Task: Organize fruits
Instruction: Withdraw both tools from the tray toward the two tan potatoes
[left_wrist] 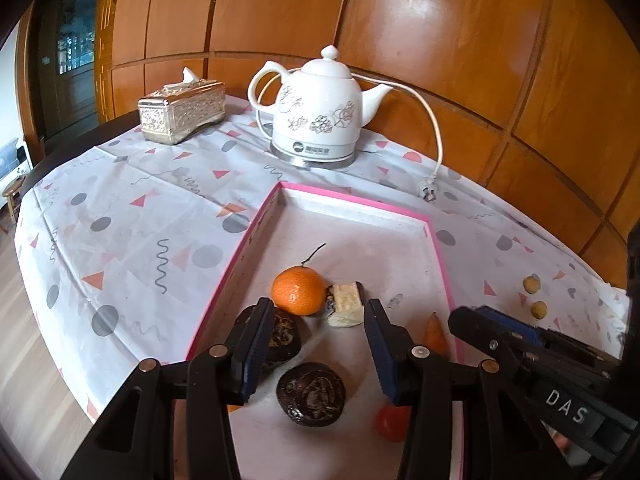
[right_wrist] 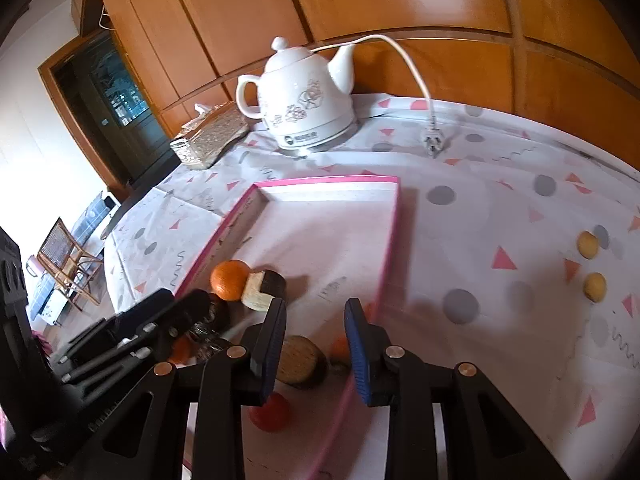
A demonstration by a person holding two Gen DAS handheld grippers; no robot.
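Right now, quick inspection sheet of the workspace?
Surface: table under a patterned tablecloth.
Job's things: pink-rimmed tray holds an orange, two dark round fruits, a red fruit, a cut pale-fleshed piece; two small yellow fruits lie outside on the cloth.
Clutter: white kettle, tissue box.
Grippers: left hand-held gripper and right hand-held gripper open, holding nothing.
Cables: kettle cord, unplugged, plug on the cloth.
Surroundings: wood-panelled wall.

Tangerine (left_wrist: 298, 290) in the tray (left_wrist: 352, 194) (kettle (left_wrist: 316, 120) behind); two small fruits (left_wrist: 535, 297) right on the cloth (left_wrist: 132, 216).
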